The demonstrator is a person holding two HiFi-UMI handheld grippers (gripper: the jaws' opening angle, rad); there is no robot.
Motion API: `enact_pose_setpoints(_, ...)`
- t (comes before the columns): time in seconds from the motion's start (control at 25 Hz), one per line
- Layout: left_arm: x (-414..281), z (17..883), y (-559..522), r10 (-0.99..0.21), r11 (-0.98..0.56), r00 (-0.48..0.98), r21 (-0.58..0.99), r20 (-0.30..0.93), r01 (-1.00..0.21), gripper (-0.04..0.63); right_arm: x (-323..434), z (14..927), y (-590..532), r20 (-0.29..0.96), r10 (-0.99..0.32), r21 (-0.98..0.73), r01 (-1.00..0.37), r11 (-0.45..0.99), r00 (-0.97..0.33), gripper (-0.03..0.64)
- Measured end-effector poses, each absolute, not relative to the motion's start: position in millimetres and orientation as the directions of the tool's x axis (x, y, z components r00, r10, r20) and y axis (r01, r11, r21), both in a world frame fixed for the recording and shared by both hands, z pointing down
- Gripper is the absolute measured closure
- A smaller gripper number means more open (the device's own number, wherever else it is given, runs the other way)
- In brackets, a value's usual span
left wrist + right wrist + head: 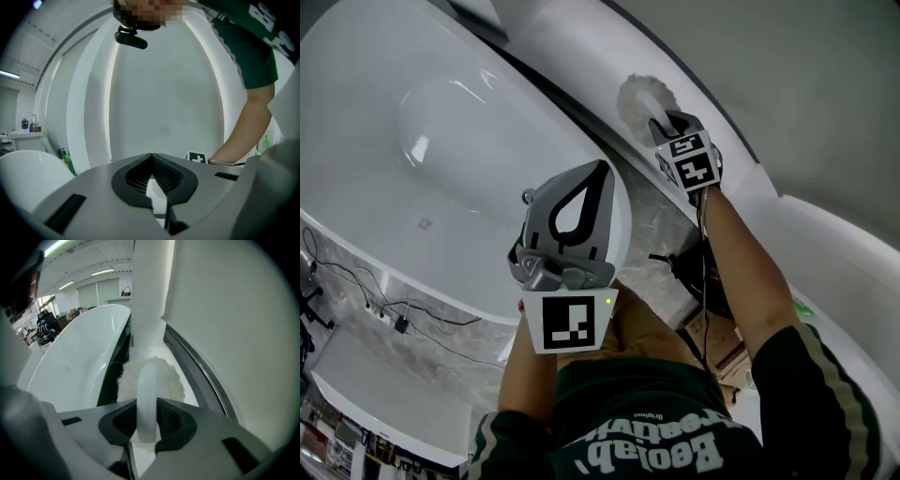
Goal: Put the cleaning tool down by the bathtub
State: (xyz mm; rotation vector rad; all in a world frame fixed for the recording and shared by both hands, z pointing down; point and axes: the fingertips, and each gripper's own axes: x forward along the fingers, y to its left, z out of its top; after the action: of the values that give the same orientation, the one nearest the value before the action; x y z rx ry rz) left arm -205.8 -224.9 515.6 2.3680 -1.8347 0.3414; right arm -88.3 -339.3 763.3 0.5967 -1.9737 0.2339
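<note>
Cleaning tool (pixel 642 98), a white fluffy pad on a white handle, sits at upper centre of the head view, beside the bathtub (pixel 441 141) rim, on a pale ledge (pixel 174 363). The right gripper (pixel 661 122) clamps its handle between both jaws. The left gripper (pixel 602 167), at frame centre, has its jaw tips together and holds nothing.

Dark green top (pixel 647 412) is worn, white-lettered, pale stripes on the sleeves (pixel 825 375). Left gripper (pixel 602 169) and right gripper (pixel 661 120) are shelled grey-white, black-and-white marker cubes (pixel 572 322) nearest the top.
</note>
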Motion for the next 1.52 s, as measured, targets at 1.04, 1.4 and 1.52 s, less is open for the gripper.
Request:
enact_pose_setpoints(1.04,-225.1,533.5,-219.5,-0.935,-0.235,0.217,-0.032,0.28,-0.972,0.588,-72.0,869.0,-356.8,0.969,-0.142,0.013,-0.529,0.848,-0.203,0.523)
enact_pose_setpoints(1.4,-213.5,532.6,-216.1,-0.933,-0.228,0.217,-0.005,0.287,-0.974,0.588,-69.7,877.8,-356.8,0.971,-0.129,0.001,-0.534,0.845,-0.203,0.522)
enact_pose_setpoints(1.52,-210.3,531.5,-218.0,-0.933,-0.224,0.212,-0.009,0.29,-0.975,0.588,-67.2,877.3,-356.7,0.969,-0.123,-0.01,-0.538,0.843,-0.212,0.522)
